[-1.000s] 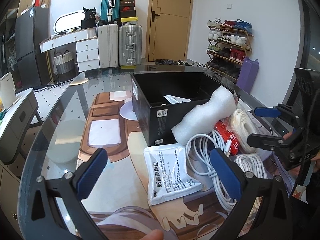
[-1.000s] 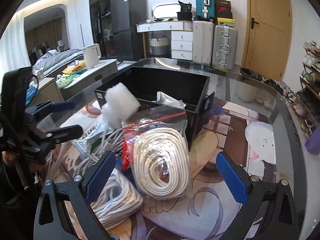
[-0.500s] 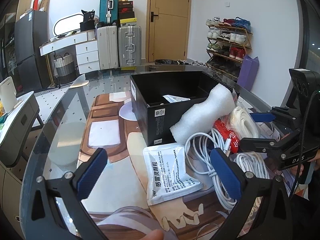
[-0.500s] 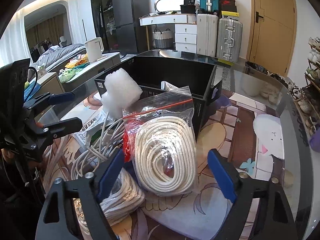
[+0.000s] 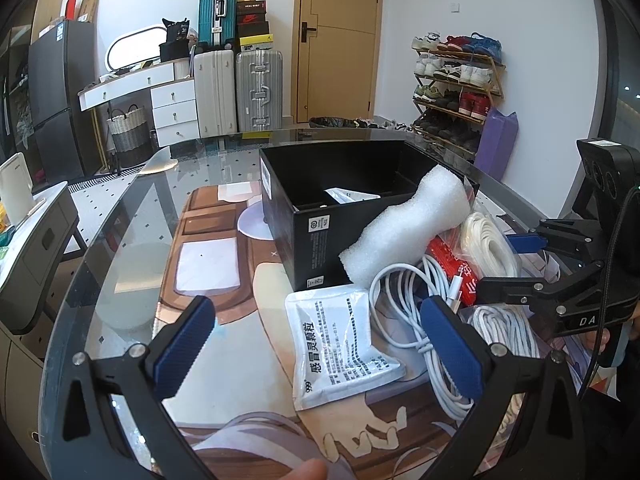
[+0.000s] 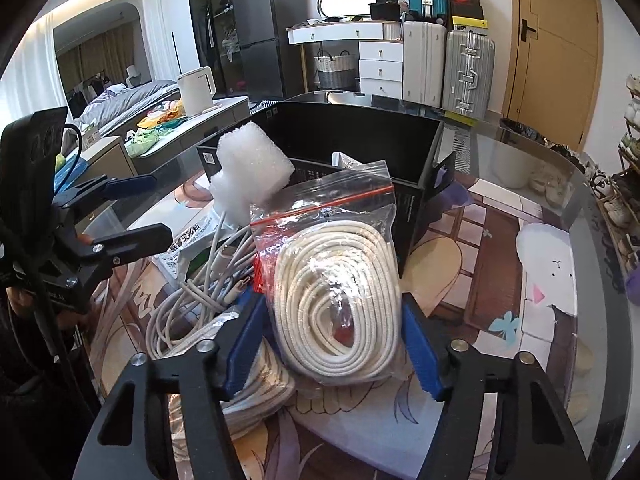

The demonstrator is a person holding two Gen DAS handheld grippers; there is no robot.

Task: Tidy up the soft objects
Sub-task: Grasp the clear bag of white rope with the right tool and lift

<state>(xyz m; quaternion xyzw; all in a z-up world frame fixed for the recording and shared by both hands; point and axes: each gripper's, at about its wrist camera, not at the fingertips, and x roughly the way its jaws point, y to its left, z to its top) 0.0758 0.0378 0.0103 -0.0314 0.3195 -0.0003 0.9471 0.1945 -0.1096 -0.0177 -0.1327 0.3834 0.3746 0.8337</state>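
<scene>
A clear zip bag of coiled cream rope (image 6: 340,280) lies by the black box (image 6: 352,140); the bag also shows in the left wrist view (image 5: 486,240). My right gripper (image 6: 334,340) has its jaws around the bag's near end, closing in on both sides; it also shows in the left wrist view (image 5: 516,260). A white foam block (image 5: 408,228) leans on the box (image 5: 320,216). A white medicine sachet (image 5: 340,340) and loose white cables (image 5: 404,304) lie in front. My left gripper (image 5: 316,344) is open and empty above the sachet.
More coiled white rope (image 6: 248,388) lies under the right gripper. A small white packet (image 5: 348,195) sits inside the box. The glass table's rim (image 5: 100,240) curves at left. Suitcases, a door and a shoe rack stand behind.
My right gripper has moved forward onto the rope bag and its jaws have narrowed around it. The left gripper has stayed still.
</scene>
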